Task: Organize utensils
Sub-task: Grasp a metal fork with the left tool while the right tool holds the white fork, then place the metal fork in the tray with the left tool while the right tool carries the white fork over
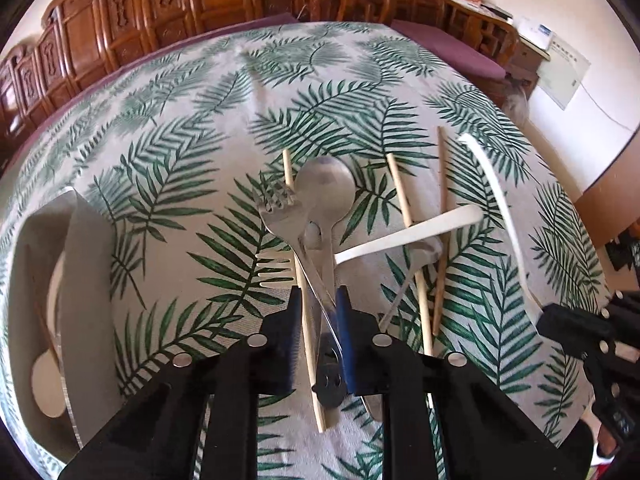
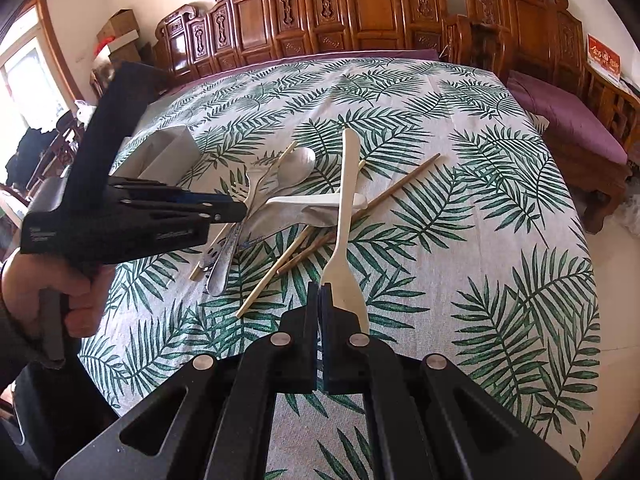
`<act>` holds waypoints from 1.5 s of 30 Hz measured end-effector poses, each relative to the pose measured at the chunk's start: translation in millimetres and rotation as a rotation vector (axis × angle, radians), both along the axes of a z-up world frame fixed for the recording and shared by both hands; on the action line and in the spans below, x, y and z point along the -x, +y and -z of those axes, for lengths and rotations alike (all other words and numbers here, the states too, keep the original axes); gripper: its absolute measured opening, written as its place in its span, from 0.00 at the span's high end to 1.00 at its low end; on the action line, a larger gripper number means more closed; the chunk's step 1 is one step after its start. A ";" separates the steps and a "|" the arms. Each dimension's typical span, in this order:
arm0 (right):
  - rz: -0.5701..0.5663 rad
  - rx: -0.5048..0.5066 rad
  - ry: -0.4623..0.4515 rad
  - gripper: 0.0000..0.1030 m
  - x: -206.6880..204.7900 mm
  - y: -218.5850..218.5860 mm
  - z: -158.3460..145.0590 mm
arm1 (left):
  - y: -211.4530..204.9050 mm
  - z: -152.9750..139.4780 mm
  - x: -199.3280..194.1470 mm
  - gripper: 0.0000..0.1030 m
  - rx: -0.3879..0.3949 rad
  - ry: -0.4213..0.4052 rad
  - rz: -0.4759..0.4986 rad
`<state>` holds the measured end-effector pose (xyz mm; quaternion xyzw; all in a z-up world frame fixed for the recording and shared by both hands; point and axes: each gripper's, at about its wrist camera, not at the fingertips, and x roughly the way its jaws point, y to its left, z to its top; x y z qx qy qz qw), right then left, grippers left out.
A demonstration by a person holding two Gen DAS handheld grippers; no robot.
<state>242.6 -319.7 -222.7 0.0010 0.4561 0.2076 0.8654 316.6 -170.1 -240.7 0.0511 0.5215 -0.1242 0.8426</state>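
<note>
Utensil pile (image 1: pixel 320 232) mid-tablecloth (image 1: pixel 200 128), organizer tray (image 1: pixel 60 300) to its left.

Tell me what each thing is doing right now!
left gripper, jaws closed on metal spoon handle
right gripper, jaws shut on white fork
metal fork, lying in pile, handle between left jaws
second white fork, lying across chopsticks
tray, utensils already inside
</note>
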 end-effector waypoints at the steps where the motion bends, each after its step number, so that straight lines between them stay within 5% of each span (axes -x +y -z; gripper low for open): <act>1: 0.003 -0.001 -0.001 0.98 -0.1 -0.4 -0.1 | 0.9 1.7 -1.4 0.86 0.011 0.008 -0.005; 28: 0.007 0.012 -0.014 0.98 0.6 0.8 -5.3 | 14.6 5.6 -8.3 0.94 0.025 0.012 -0.043; 45: -0.047 -0.013 -0.053 0.98 9.7 26.5 -26.3 | 42.4 -40.3 19.4 0.94 0.033 -0.083 -0.028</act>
